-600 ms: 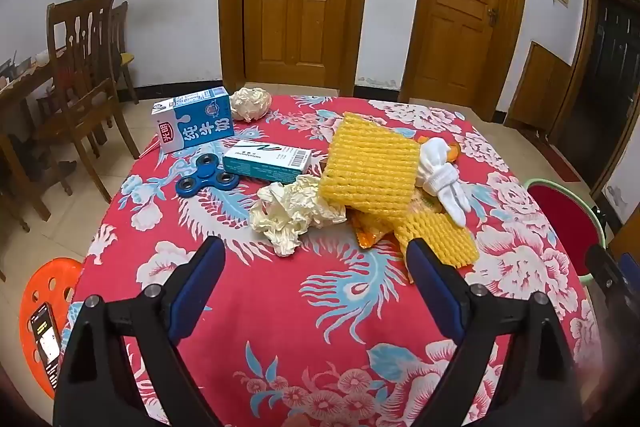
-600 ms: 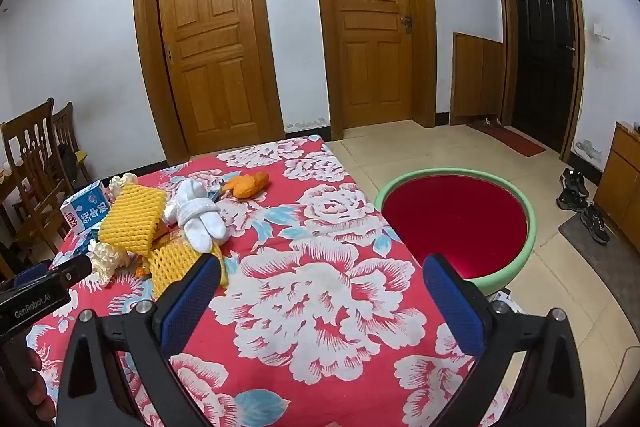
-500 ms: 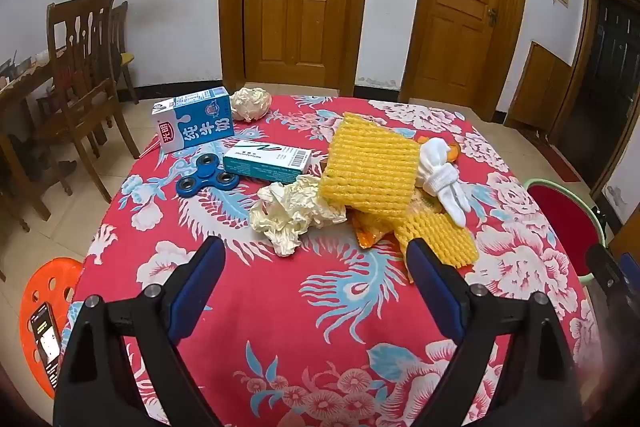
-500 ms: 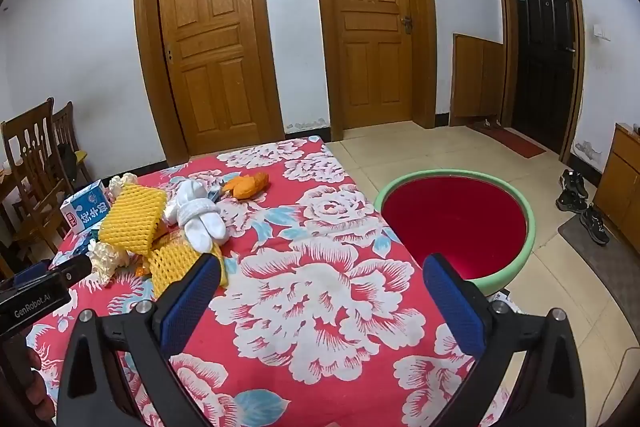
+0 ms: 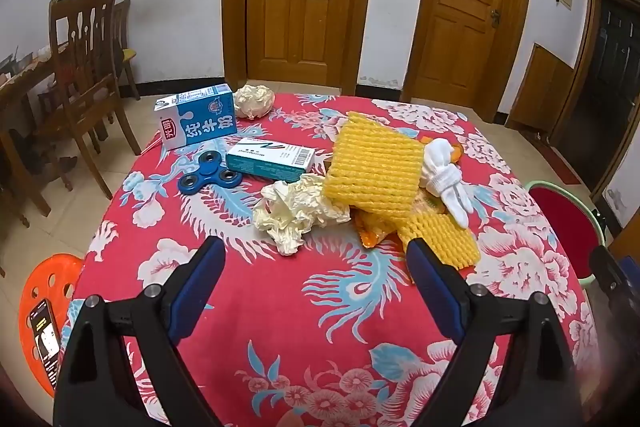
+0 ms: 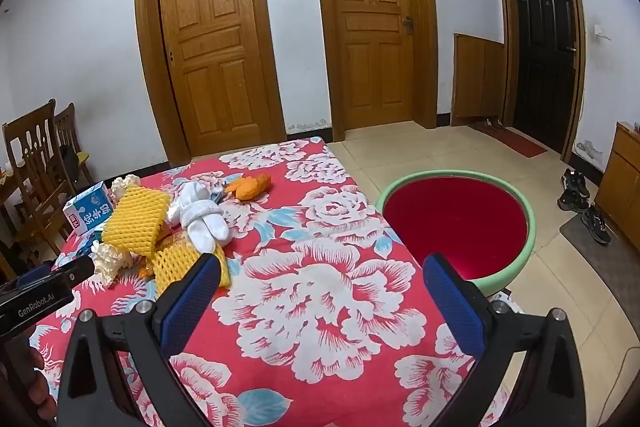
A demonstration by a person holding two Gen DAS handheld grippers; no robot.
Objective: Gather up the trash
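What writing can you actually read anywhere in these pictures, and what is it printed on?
"纯牛奶": large white characters on the blue milk carton.
"光明": on the red patch at that carton's corner.
"GenRobot.AI": white lettering on the black body of the left gripper, seen from the right wrist view.
Teal and white box: a logo, small print and a barcode, too small to read.
Phone on the orange stool: screen text too blurred to read.

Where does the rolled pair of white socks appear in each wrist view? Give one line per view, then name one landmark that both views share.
Left wrist view: the white socks lie right of centre, against the right edge of the big yellow foam net.
Right wrist view: the white socks lie left of centre, just right of that foam net.
Shared landmark: the blue milk carton.
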